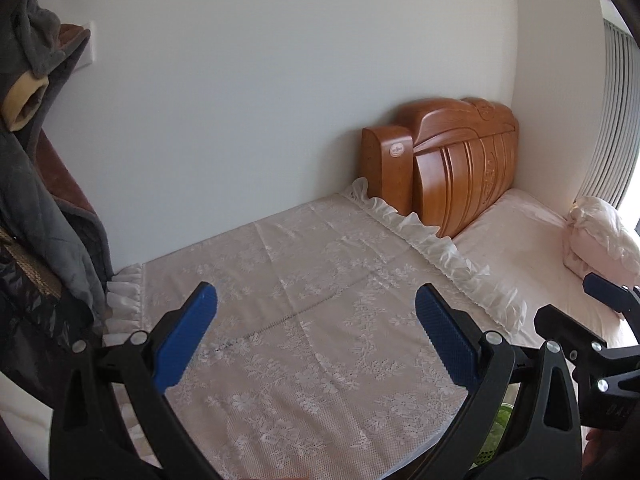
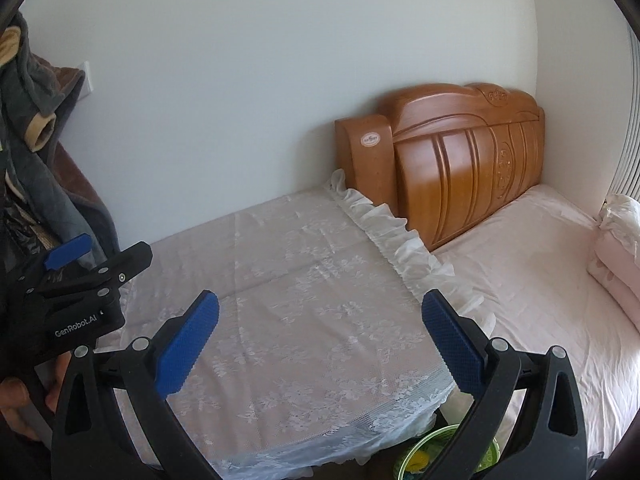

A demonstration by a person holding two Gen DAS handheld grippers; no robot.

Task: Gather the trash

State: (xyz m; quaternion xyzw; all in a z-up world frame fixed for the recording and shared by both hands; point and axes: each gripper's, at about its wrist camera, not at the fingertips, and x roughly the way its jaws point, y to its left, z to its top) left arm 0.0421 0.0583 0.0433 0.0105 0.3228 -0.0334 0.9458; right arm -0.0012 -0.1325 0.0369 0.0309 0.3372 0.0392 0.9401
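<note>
My left gripper [image 1: 316, 292] is open above a surface covered with a white lace cloth [image 1: 320, 320], and nothing sits between its blue pads. My right gripper [image 2: 320, 298] is also open and holds nothing, hovering over the same lace cloth [image 2: 300, 300]. Each gripper shows at the edge of the other's view: the right gripper [image 1: 566, 298] on the right, the left gripper [image 2: 116, 246] on the left. A green mesh basket [image 2: 420, 456] peeks out below the cloth's front edge, partly hidden by the fingers; the green basket [image 1: 498, 424] shows in the left view too.
A carved wooden headboard [image 2: 460, 160] stands against the wall beside a bed with a pink sheet [image 2: 540, 280] and a folded quilt [image 1: 600, 236]. Grey and brown clothes [image 1: 44, 200] hang at the left over shiny black plastic [image 1: 24, 304]. A hand [image 2: 16, 400] holds the left gripper.
</note>
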